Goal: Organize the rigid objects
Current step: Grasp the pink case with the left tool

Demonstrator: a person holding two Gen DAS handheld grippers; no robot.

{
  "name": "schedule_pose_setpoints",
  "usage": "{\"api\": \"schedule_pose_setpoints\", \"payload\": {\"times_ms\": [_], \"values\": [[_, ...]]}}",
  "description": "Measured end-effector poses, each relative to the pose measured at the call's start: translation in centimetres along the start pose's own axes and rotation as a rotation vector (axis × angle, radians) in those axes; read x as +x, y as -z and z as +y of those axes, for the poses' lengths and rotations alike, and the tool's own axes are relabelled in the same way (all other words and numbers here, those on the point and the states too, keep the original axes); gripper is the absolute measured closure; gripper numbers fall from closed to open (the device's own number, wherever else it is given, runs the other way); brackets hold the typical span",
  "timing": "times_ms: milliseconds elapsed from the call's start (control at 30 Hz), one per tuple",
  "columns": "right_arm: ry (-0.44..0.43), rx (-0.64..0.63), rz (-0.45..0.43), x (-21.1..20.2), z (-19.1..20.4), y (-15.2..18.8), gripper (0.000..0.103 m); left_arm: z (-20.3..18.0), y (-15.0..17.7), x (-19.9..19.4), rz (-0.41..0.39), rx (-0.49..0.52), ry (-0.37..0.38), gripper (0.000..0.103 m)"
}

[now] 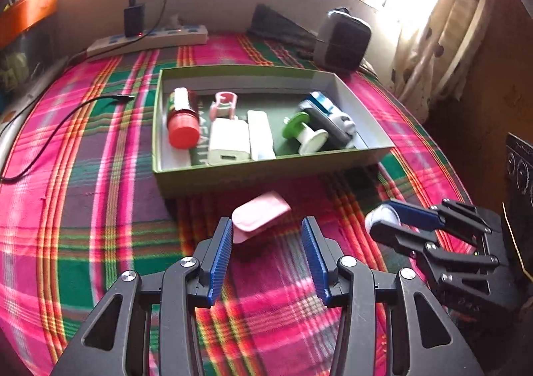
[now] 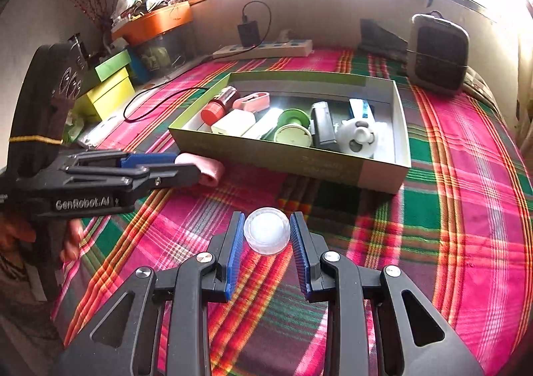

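A green cardboard box [image 1: 266, 173] [image 2: 299, 166] sits on the plaid cloth and holds a red-capped bottle [image 1: 181, 119], a white charger [image 1: 230, 143], a green spool [image 1: 299, 126] and other small items. A pink case [image 1: 260, 214] [image 2: 206, 168] lies in front of the box. My left gripper [image 1: 266, 236] is open, its blue pads [image 1: 221, 256] either side of the case's near end. My right gripper [image 2: 266, 236] [image 1: 383, 219] is open around a small clear round jar [image 2: 266, 231] resting on the cloth.
A power strip [image 1: 150, 39] with a black adapter lies along the back wall. A black cable [image 1: 50, 133] trails across the cloth at left. A grey heater [image 1: 343, 39] stands at the back right. Coloured boxes [image 2: 110, 89] are stacked at far left.
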State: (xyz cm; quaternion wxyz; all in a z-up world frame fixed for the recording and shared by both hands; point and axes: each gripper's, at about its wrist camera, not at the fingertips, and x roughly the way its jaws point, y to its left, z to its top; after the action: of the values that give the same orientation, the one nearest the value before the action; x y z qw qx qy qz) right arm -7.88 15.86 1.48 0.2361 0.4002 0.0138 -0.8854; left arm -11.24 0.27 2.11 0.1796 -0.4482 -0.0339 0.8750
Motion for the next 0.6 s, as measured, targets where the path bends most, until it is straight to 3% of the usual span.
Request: {"api": "schedule_pose_setpoints", "payload": {"times_ms": [333, 600], "values": [[0.011, 0.020, -0.009, -0.9, -0.7, 0.7, 0.073, -2.7, 1.2, 0.1, 0.022, 0.054, 0.030, 0.061], [0.024, 0.022, -0.005, -0.9, -1.0, 0.8, 0.073, -2.3, 1.1, 0.0, 0.004, 0.033, -0.038, 0.061]]}}
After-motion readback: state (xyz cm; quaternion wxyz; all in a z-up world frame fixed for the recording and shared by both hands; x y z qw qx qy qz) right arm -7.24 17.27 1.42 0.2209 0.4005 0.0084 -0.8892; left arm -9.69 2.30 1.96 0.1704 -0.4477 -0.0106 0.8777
